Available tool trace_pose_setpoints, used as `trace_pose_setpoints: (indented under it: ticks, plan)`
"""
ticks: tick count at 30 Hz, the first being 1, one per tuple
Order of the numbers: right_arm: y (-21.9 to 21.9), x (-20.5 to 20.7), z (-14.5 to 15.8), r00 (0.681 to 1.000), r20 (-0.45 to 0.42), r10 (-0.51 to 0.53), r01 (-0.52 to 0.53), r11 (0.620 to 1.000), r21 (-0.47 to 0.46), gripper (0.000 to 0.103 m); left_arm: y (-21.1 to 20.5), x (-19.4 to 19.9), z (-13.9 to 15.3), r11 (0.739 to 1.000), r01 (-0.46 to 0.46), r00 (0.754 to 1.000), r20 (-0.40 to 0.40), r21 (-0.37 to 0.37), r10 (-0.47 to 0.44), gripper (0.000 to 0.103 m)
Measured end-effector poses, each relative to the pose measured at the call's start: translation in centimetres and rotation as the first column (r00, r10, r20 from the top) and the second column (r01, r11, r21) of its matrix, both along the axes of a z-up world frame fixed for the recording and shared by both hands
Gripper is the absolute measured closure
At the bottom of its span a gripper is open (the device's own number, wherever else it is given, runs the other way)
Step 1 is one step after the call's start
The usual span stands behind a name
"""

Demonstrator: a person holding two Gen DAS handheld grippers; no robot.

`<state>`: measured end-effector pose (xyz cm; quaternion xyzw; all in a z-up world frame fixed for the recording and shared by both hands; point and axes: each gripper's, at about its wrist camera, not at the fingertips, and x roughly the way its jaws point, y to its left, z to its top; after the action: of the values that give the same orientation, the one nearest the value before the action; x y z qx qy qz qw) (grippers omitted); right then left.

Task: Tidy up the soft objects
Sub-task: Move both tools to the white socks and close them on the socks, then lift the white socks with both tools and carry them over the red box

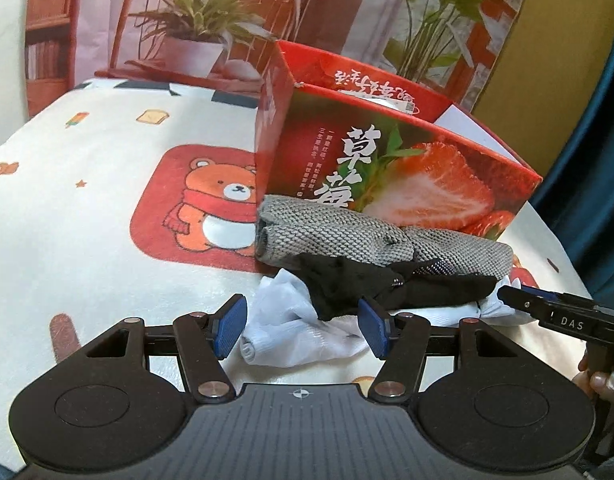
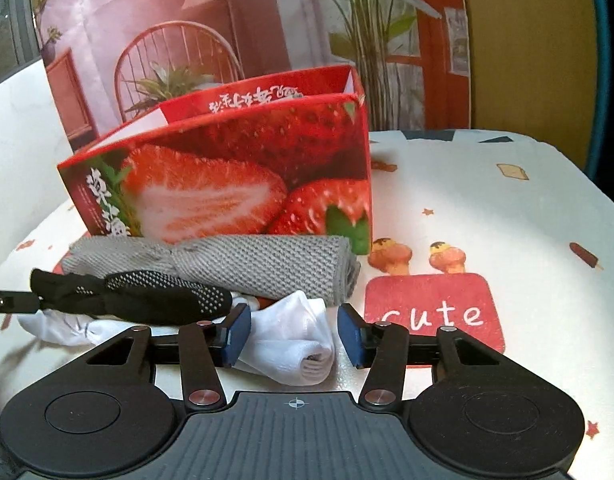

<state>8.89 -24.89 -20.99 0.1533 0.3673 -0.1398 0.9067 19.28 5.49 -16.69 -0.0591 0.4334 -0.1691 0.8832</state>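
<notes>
Right now your left gripper sits low over the counter with its fingers spread wide, holding nothing; one end of the white sock lies between them and the black sock drapes just past the right pad. Your right gripper is likewise wide open and empty, its blue fingers either side of the rolled end of the white sock. From the left wrist view you can see the right gripper's tip at the far end of the sock pile, touching or nearly touching the white fabric; can't tell which. The sock pile sits on the bear-print cloth, right in front of the strawberry box. Grey rolled towel lies against the box's front face, black sock across the white one, just in front of the towel. Box top is open.
</notes>
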Motion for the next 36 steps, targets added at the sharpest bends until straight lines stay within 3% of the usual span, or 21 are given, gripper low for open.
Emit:
trace_pose_setpoints:
  ticks: [13, 26, 33, 34, 36]
  plan:
    - [0.5, 0.6, -1.7, 0.999, -0.018, 0.033, -0.034, 0.998, -0.056, 0.056, -0.5, 0.2, -2.5, 0.999, 0.016, 1.0, -0.028, 0.042, -0.015, 0.038]
    - [0.6, 0.6, -1.7, 0.999, -0.018, 0.043, -0.044, 0.997, -0.06, 0.058, -1.3, 0.2, -2.4, 0.997, 0.043, 0.999, -0.021, 0.069, -0.041, 0.036]
    - [0.6, 0.8, -1.5, 0.998, -0.027, 0.063, -0.065, 0.997, -0.045, 0.068, -0.5, 0.4, -2.3, 0.999, 0.015, 0.999, -0.045, 0.038, -0.013, 0.063]
    - [0.7, 0.9, -1.4, 0.997, -0.029, 0.067, -0.068, 0.997, -0.041, 0.071, -0.6, 0.3, -2.2, 0.999, 0.018, 0.999, -0.046, 0.038, -0.017, 0.064]
    - [0.8, 0.9, -1.2, 0.997, -0.028, 0.077, -0.078, 0.996, -0.036, 0.079, -0.6, 0.3, -2.0, 0.999, 0.032, 0.999, -0.038, 0.029, -0.031, 0.076]
